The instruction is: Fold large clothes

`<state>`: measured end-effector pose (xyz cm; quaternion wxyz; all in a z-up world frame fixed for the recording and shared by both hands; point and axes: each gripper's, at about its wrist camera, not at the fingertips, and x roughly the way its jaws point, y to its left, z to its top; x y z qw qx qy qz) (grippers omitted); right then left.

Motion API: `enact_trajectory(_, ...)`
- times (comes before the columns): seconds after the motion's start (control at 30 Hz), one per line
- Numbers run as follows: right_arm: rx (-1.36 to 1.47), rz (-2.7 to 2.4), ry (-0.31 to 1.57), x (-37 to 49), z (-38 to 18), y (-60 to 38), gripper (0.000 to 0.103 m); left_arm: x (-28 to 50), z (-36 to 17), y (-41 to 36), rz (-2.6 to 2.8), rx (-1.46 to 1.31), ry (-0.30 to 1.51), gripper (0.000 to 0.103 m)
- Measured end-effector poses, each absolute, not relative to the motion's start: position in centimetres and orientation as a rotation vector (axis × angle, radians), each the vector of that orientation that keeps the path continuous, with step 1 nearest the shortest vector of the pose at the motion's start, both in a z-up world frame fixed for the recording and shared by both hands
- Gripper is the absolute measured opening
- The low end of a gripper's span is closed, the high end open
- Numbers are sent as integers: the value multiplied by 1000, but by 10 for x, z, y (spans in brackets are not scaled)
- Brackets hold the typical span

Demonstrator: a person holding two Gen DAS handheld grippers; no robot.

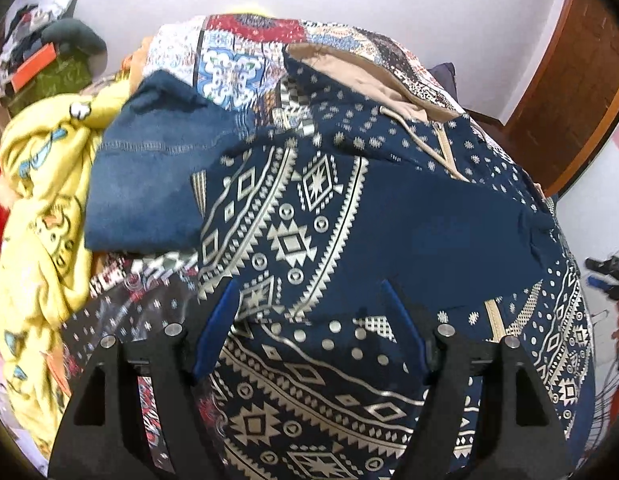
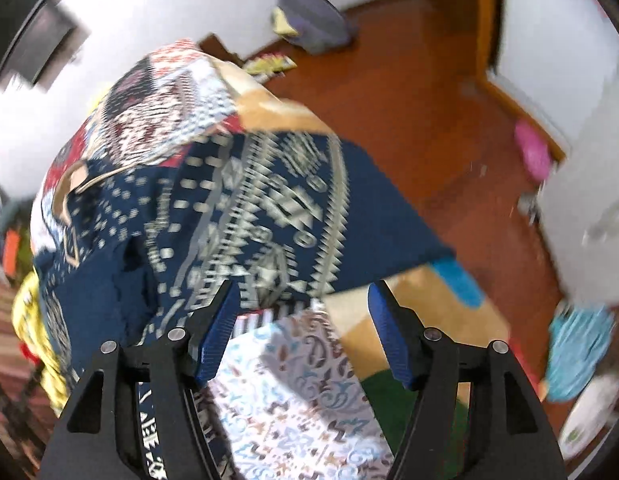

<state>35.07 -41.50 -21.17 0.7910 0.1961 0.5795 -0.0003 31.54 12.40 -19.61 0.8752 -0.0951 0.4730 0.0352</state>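
The navy patterned garment [image 1: 349, 216] lies spread over a bed covered by a patchwork quilt [image 1: 237, 60], filling most of the left wrist view. Its cloth is dark blue with cream geometric bands: diamonds, zigzag borders, circled triangles and rows of dots, while the upper part carries small scattered star-like marks. A tan lining [image 1: 349, 76] shows at the far end where a hood-like part lies open, and a tan drawstring [image 1: 413, 132] runs down from it beside a tan zipper edge. One plain navy panel crosses the middle, folded over the patterned part. In the right wrist view, which is blurred, the same garment [image 2: 269, 208] reaches the near edge of the bed, its lower hem hanging just above a pale paisley patch of the quilt [image 2: 293, 392]. The left gripper [image 1: 309, 312] hovers over the garment with its blue pads spread apart and no cloth pinched between them. The right gripper [image 2: 303, 308] also stands released, its jaws apart over the garment's hem and the quilt, gripping nothing. To the left of the garment lie folded denim jeans [image 1: 149, 176] touching its edge, and beyond them a crumpled yellow printed cloth [image 1: 45, 208]. A reddish wooden floor [image 2: 409, 100] lies past the bed. No container can be made out clearly.
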Motion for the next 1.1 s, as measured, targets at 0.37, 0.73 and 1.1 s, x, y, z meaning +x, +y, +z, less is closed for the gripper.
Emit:
enact_trajectory(0.37, 633, -85, 1196, 373, -251, -438, 64, 302, -217, 148, 129, -287, 1016, 72)
enact_trajectory(0.73, 457, -130, 1031, 375, -207, -420, 12, 276, -219, 174, 178, -303, 1004, 72)
enact_trajectory(1.1, 322, 95, 840, 364, -93, -348, 8, 257, -191, 176, 143, -279, 925, 72)
